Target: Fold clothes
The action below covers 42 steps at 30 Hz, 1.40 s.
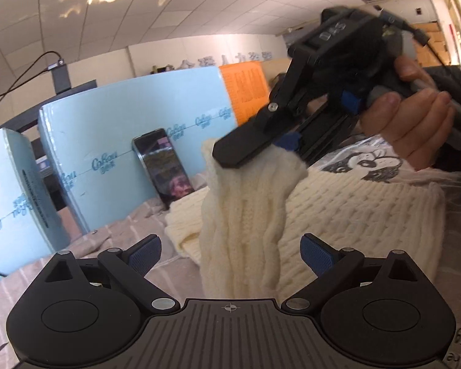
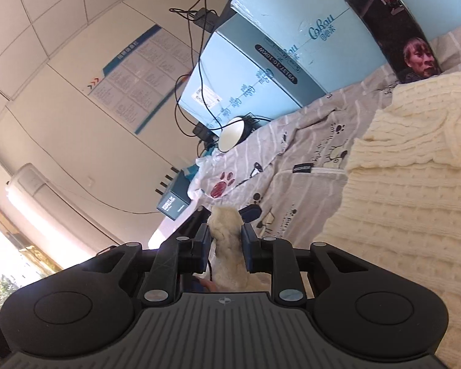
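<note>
A cream cable-knit sweater [image 1: 362, 215] lies spread on the grey printed bedcover [image 2: 307, 150]. One sleeve [image 1: 246, 215] is lifted off it and hangs down in a long strip. My right gripper [image 1: 267, 150], held by a hand [image 1: 411, 126] at the upper right, is shut on the sleeve's top end. In the right wrist view its jaws [image 2: 226, 236] pinch a tuft of cream knit [image 2: 226, 220]. My left gripper [image 1: 230, 255] is open, its blue pads [image 1: 144, 255] wide apart. The hanging sleeve drops between them without touching either pad.
A phone [image 1: 164, 169] leans against light-blue cartons [image 1: 116, 135] at the back of the bed. An orange board [image 1: 246, 86] stands behind them. A cartoon-print cloth [image 1: 368, 163] lies beyond the sweater. A round white lamp [image 2: 230, 136], cables and a dark box [image 2: 172, 207] sit at the bed's far edge.
</note>
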Tool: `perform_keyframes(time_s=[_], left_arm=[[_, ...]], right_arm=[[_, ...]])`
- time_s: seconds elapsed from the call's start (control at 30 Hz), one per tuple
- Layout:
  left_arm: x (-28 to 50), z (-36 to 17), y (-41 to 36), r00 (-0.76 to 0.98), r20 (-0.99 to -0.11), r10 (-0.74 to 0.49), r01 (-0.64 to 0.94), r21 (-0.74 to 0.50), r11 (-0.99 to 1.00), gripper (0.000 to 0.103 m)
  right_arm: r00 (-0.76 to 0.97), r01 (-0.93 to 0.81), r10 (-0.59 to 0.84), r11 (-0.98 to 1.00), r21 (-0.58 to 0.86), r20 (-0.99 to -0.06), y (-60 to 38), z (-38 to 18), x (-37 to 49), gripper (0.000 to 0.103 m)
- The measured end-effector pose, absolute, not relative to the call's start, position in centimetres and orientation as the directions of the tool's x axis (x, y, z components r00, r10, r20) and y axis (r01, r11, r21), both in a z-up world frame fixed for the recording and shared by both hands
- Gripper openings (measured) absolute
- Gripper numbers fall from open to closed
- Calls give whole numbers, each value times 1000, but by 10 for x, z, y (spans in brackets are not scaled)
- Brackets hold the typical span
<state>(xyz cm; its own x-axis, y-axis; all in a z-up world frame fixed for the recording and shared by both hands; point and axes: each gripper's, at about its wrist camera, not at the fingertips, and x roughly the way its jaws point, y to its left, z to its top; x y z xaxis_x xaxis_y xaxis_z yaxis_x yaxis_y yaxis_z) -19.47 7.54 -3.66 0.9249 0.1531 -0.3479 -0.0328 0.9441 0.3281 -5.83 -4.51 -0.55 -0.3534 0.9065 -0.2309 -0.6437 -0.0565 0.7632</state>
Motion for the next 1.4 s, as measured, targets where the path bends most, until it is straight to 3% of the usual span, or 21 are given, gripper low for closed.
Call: perform_keyframes(time_s=[0.07,0.1,0.13,0.23,0.5,0.6,0.77,0.97,1.1,1.2,1.3,1.4], left_arm=[[-194,-38,82,900,-355,252,-129,335,933,99],[-197,-38,87,891,-357,281,-165,322,932,99],[-201,-36,92,884,-358,300,-192,307,932,99],[-214,-31,104,860,-361,359,-266,283,921,99],[-224,-44,120,677,-467,569,-389,429,815,99],[-212,-29,120,691,-425,584,-400,449,799,99],[-144,-6,91,832,-290,473,-333,420,844,99],[-37,-26,35,890,-387,239,-55,430,901,99],[-7,-42,17,868,-469,166,50,414,909,97],[0,-42,32,851,-509,127,37,301,953,88],[4,-40,62,826,-555,97,-21,141,990,51],[0,-37,75,831,-550,83,-33,99,995,32]], right_arm=[[-346,-666,911,-71,743,-224,-42,-1,-65,38],[-332,-673,916,-61,737,-227,-43,-1,-66,54],[-316,-675,920,-47,736,-232,-45,-2,-65,58],[-262,-683,933,3,731,-248,-53,-6,-56,65],[-109,-622,948,170,765,-300,-74,-34,-5,68],[-24,-638,941,245,730,-336,-78,-39,10,70],[188,-596,931,363,717,-314,-99,-47,36,77],[256,-530,916,399,748,-308,-124,-59,58,79],[248,-540,922,386,748,-297,-127,-58,56,79],[240,-538,924,382,751,-298,-126,-57,55,79],[257,-533,917,397,747,-305,-125,-58,55,79],[260,-541,917,399,740,-303,-124,-59,54,79]])
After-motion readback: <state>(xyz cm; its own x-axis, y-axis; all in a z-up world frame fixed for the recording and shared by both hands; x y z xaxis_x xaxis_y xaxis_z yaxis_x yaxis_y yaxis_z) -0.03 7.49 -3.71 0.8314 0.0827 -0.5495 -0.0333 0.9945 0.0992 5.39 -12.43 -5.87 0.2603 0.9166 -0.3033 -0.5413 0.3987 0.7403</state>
